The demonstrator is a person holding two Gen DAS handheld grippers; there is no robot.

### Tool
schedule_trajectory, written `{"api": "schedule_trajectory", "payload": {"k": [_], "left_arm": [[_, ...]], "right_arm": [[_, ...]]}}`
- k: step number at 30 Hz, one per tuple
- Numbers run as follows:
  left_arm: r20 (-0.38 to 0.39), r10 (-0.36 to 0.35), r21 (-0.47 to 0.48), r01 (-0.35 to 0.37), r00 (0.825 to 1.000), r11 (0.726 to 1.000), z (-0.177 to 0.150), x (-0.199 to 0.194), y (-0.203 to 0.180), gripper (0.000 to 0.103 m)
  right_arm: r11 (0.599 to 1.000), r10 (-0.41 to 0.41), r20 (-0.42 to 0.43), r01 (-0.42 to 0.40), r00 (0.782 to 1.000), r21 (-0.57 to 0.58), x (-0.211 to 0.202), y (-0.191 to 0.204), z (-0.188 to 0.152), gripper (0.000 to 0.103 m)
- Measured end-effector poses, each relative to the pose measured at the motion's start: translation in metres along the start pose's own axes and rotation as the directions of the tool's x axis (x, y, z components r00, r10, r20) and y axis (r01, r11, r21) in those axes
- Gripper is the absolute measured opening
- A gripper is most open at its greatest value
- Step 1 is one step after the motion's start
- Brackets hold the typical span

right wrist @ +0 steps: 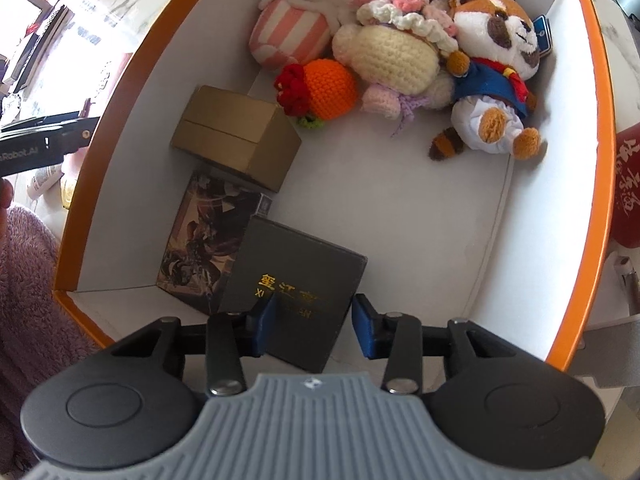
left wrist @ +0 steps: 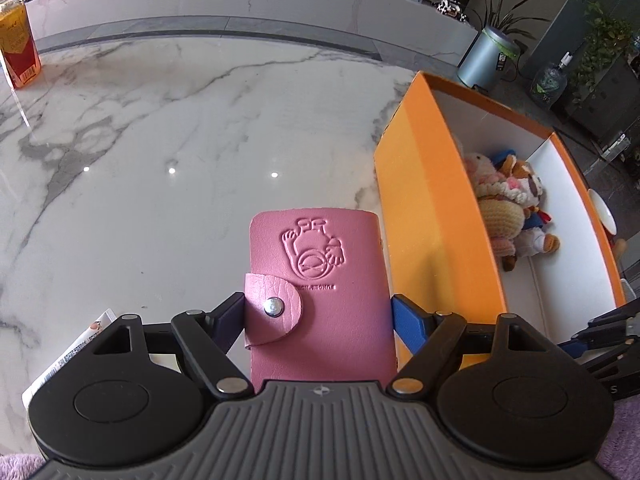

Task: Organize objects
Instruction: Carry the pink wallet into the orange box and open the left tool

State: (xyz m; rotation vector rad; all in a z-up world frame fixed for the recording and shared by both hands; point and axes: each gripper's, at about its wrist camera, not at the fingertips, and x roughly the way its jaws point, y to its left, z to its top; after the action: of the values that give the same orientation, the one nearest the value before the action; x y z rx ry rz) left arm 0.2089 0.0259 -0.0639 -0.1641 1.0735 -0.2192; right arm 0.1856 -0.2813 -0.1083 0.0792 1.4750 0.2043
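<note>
Pink card holder (left wrist: 320, 300) is clamped between the jaws of the left gripper (left wrist: 318, 316), held above the marble table (left wrist: 160, 140), just left of the orange box (left wrist: 432, 216). A snap-button strap is seen on the holder's left edge, an embossed cartoon figure on its face. A red-and-orange carton (left wrist: 18, 52) is seen standing far from the box, at the table's far left edge. A white printed packet (left wrist: 72, 352) is partly seen under the left gripper's body, well left of the box.

Right gripper (right wrist: 316, 320) is held over the near end of the orange box (right wrist: 600, 80), jaws apart; whether they touch anything cannot be told. A dark box with gold lettering (right wrist: 296, 280) is seen below them, inside the orange box near its near wall, tilted, overlapping an illustrated flat box (right wrist: 200, 236) at the orange box's left wall. A gold-brown carton (right wrist: 236, 136) is seen just beyond that, also along the left wall. At the orange box's far end plush toys are piled touching each other: a white bunny with pink stripes (right wrist: 296, 12), a cream crochet doll (right wrist: 392, 52), an orange crochet fruit (right wrist: 328, 88), a raccoon plush in blue outfit (right wrist: 492, 64) against the right wall. A red item with white characters (right wrist: 628, 184) is seen outside the orange box's right wall.
</note>
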Motion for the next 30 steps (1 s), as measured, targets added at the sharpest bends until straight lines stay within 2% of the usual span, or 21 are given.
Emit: {"api": "schedule_trajectory", "payload": {"k": [4,7,10,13,16,18,19,23,30], "left_arm": [[0.051,-0.03,0.037,0.028,0.998,0.999,0.004,-0.027,-0.014,0.09],[0.089,-0.061,0.079,0.054,0.994,0.995,0.006,-0.053,-0.036,0.09],[0.115,-0.12,0.121,0.106,0.986,0.987,0.01,-0.071,-0.064,0.09],[0.103,-0.207,0.165,0.189,0.973,0.968,0.01,-0.078,-0.097,0.09],[0.048,-0.258,0.162,0.247,0.965,0.955,0.01,-0.06,-0.127,0.09],[0.004,-0.273,0.137,0.27,0.962,0.953,0.009,-0.04,-0.144,0.09],[-0.02,-0.276,0.121,0.276,0.961,0.953,0.008,-0.028,-0.152,0.09],[-0.098,-0.26,0.077,0.268,0.961,0.96,0.004,0.015,-0.175,0.09],[-0.19,-0.233,0.025,0.242,0.954,0.97,-0.007,0.058,-0.192,0.09]], "right_arm": [[1.0,-0.014,0.019,0.014,1.0,0.001,-0.008,-0.005,-0.002,0.041],[0.999,-0.027,0.131,0.029,0.991,-0.015,-0.04,-0.005,-0.008,0.041],[0.998,-0.064,0.266,0.069,0.962,-0.007,-0.077,-0.005,-0.015,0.041],[0.99,-0.132,0.38,0.142,0.915,0.002,-0.11,-0.005,-0.025,0.041],[0.98,-0.185,0.447,0.195,0.875,0.023,-0.137,-0.014,-0.038,0.038],[0.978,-0.204,0.469,0.204,0.859,0.05,-0.143,-0.022,-0.047,0.027],[0.978,-0.205,0.473,0.2,0.857,0.061,-0.142,-0.028,-0.051,0.023],[0.976,-0.217,0.486,0.188,0.847,0.108,-0.135,-0.045,-0.064,0.021],[0.974,-0.223,0.505,0.175,0.834,0.142,-0.123,-0.07,-0.071,0.02]]}}
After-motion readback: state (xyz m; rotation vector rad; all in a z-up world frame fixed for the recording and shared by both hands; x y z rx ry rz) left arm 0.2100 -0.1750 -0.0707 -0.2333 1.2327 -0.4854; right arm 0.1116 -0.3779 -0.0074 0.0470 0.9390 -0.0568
